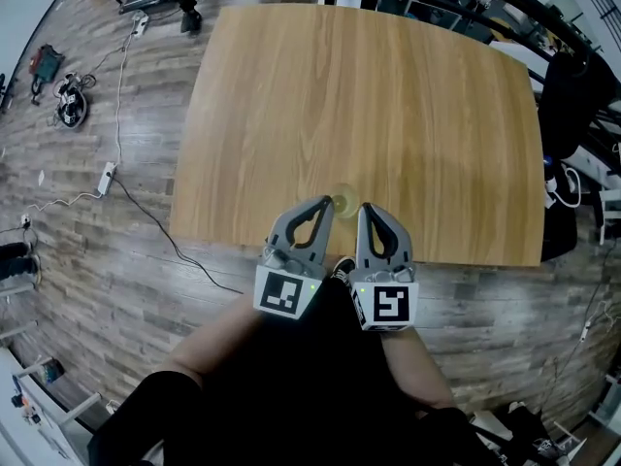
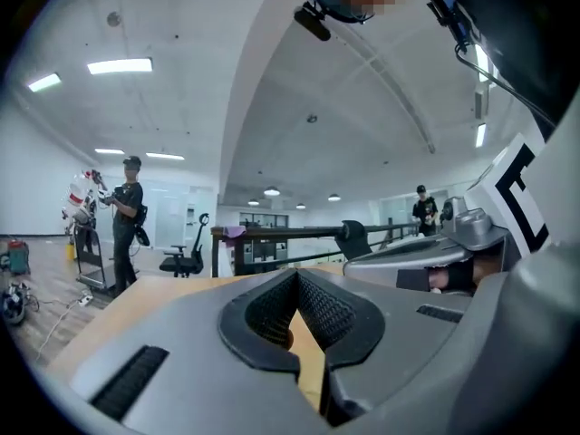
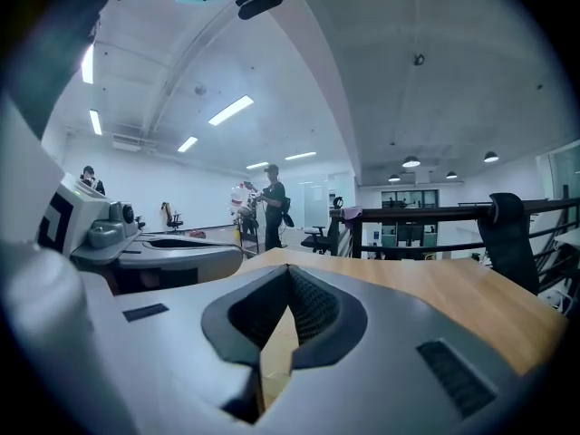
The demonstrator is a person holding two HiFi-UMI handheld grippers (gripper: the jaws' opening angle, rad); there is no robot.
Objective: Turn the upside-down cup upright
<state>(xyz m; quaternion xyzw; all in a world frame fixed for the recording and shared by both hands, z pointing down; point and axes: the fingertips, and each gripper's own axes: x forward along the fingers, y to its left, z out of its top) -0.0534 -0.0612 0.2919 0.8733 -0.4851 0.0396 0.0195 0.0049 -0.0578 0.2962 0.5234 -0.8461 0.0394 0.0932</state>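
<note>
Near the front edge of the light wooden table (image 1: 388, 95) the small translucent yellowish cup (image 1: 343, 200) stands free, while the grey left gripper (image 1: 326, 204) and grey right gripper (image 1: 366, 209) hover over that edge, jaws pinched together empty, seemingly to avoid knocking it.

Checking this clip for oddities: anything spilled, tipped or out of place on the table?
Nothing stands out. The pale translucent cup sits on the light wooden table, by its nearest edge, no spill; which way up, I cannot tell.

Tool (image 3: 288, 272), jaws together, over table (image 3: 435, 290)
</note>
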